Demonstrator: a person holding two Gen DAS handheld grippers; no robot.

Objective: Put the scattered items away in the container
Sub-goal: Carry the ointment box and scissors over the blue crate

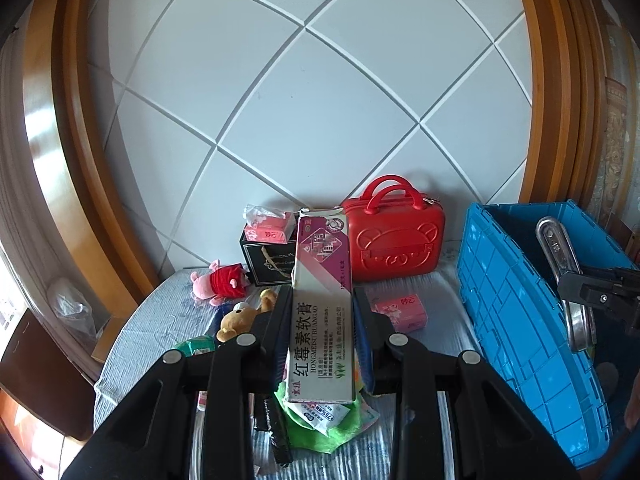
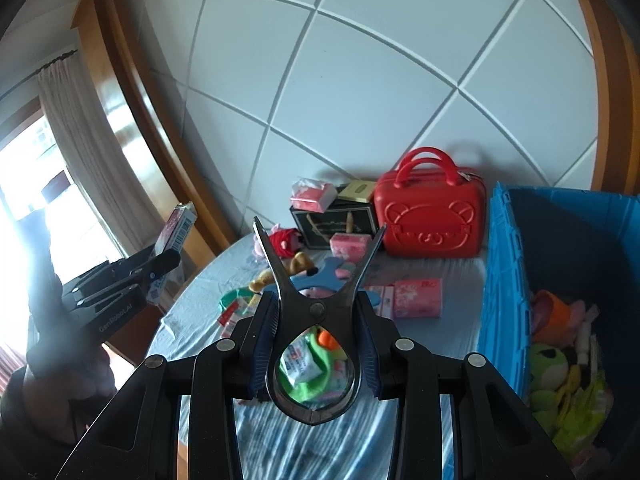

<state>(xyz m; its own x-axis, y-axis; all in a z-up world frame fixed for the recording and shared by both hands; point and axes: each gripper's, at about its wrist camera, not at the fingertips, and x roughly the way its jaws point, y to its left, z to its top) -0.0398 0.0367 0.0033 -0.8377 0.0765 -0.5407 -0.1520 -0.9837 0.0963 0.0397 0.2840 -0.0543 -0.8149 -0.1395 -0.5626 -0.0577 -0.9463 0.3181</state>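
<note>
Beside blue crate (image 2: 504, 280), red case (image 2: 430, 220), tissue packs (image 2: 418, 298)

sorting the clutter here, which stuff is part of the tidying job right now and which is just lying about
In the job:
left gripper holding ointment box
right gripper holding metal clip
blue crate

Lying about:
red case
pink plush
black box

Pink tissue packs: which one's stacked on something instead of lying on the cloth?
The far pink tissue pack, sitting on top of the black box by the wall. The other two packs lie flat on the table cloth.
</note>
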